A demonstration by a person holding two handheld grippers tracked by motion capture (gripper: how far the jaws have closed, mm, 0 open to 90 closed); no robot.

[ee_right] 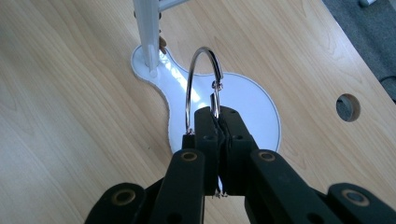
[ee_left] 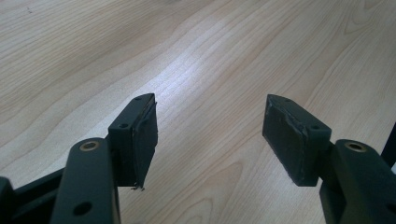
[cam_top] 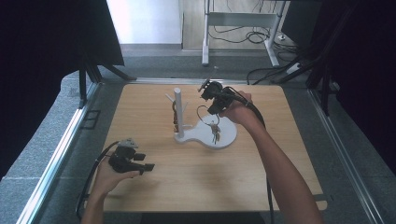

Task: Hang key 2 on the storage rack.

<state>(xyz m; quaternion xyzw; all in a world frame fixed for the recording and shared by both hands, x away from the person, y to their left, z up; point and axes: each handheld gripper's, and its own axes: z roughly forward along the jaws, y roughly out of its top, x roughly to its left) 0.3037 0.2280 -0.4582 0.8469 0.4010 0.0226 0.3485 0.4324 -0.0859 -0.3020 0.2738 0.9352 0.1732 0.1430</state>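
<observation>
Right gripper (cam_top: 211, 99) upper centre of high view, above white stand base (cam_top: 227, 137). Jaws pressed together on metal ring (ee_right: 201, 84); ring rises from jaw tips toward top of right gripper view, just right of white post (ee_right: 148, 32). Keys (cam_top: 215, 133) hang under ring, over base, in high view. Left gripper (cam_top: 142, 164) lower left of high view, jaws wide apart over bare wooden table (ee_left: 224, 56), nothing between them.

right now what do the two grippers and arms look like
Both grippers, left and right, are black, with jointed link arms, brass-coloured pivot pins and flat dark pads, frayed at the edges. A grey plate tops the left one. A black cable trails from each. The forearms are bare, no sleeves.
</observation>
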